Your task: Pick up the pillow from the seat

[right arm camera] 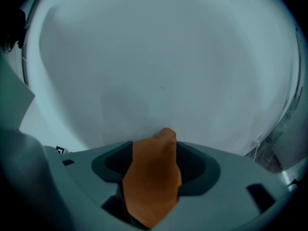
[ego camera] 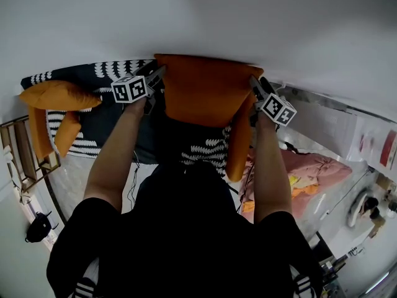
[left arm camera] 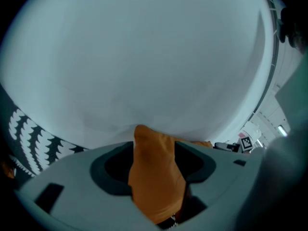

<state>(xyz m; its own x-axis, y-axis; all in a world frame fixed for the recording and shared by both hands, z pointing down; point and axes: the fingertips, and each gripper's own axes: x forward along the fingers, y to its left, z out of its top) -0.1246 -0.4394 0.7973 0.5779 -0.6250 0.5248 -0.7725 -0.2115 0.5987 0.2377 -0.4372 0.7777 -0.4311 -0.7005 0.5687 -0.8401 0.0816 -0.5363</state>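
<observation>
A large orange pillow [ego camera: 205,92] stands against the white wall on the seat's black-and-white patterned cover [ego camera: 102,120]. My left gripper [ego camera: 157,79] is at its upper left corner and my right gripper [ego camera: 253,87] at its upper right corner. In the left gripper view the pillow's corner [left arm camera: 156,177] lies between the spread jaws of the left gripper [left arm camera: 155,150], with dark gaps on both sides. The right gripper view shows the same: an orange corner [right arm camera: 151,182] sits loose in the wide jaws of the right gripper [right arm camera: 155,158]. Both grippers are open around the fabric.
Two more orange cushions [ego camera: 59,95] [ego camera: 67,132] lie at the seat's left end, and another orange cushion [ego camera: 239,144] hangs at the right. A wooden frame [ego camera: 25,154] and a black bag [ego camera: 38,227] are at the left. A pink blanket [ego camera: 313,172] is at the right.
</observation>
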